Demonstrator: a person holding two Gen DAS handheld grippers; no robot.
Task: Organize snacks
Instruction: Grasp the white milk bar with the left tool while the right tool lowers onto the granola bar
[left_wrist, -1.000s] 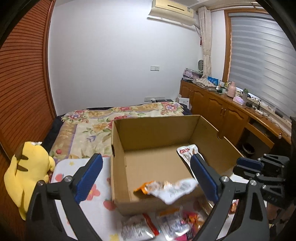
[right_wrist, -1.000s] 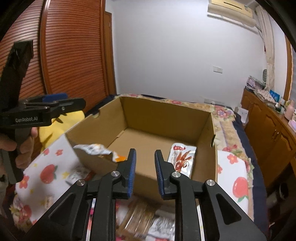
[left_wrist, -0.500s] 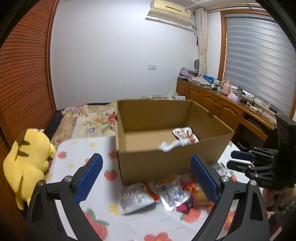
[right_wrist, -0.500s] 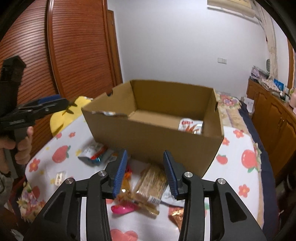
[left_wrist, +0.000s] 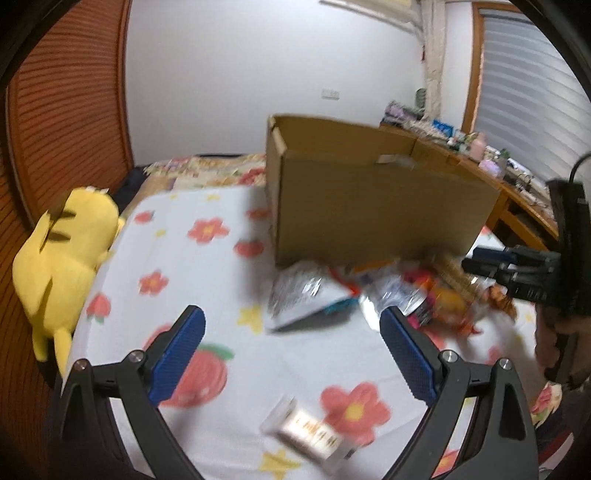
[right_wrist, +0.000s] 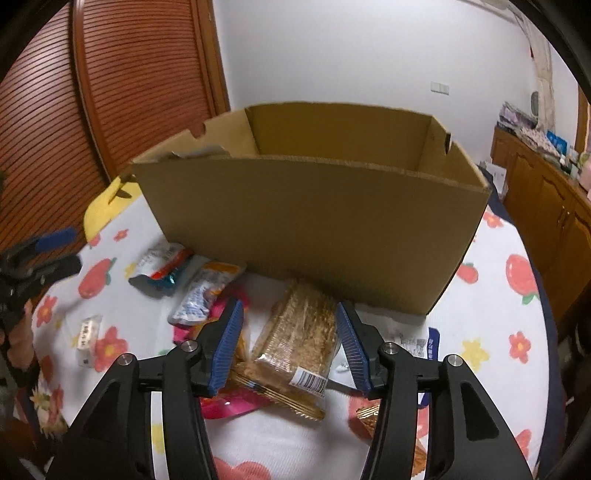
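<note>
An open cardboard box (left_wrist: 369, 206) (right_wrist: 306, 229) stands on the flowered tablecloth (left_wrist: 207, 273). Snack packets lie in front of it. My left gripper (left_wrist: 291, 325) is open wide and empty, low over the cloth; a silver packet (left_wrist: 303, 295) lies just ahead and a small white packet (left_wrist: 314, 435) just below. My right gripper (right_wrist: 289, 310) has its jaws opening over a clear pack of brown biscuit sticks (right_wrist: 295, 332), which lies between them without the pads pressing on it. A white-orange packet (right_wrist: 207, 291) and a pink one (right_wrist: 225, 404) lie beside it.
A yellow plush toy (left_wrist: 62, 258) sits at the table's left edge. Wooden cabinets (right_wrist: 546, 192) line the right wall and a slatted wooden door (right_wrist: 110, 92) the left. A person's hand (left_wrist: 554, 332) holds the right gripper at the right of the left wrist view.
Both grippers have sunk from box height to just over the cloth. A packet seen above the box's front edge has dropped inside. The right jaws have widened.
</note>
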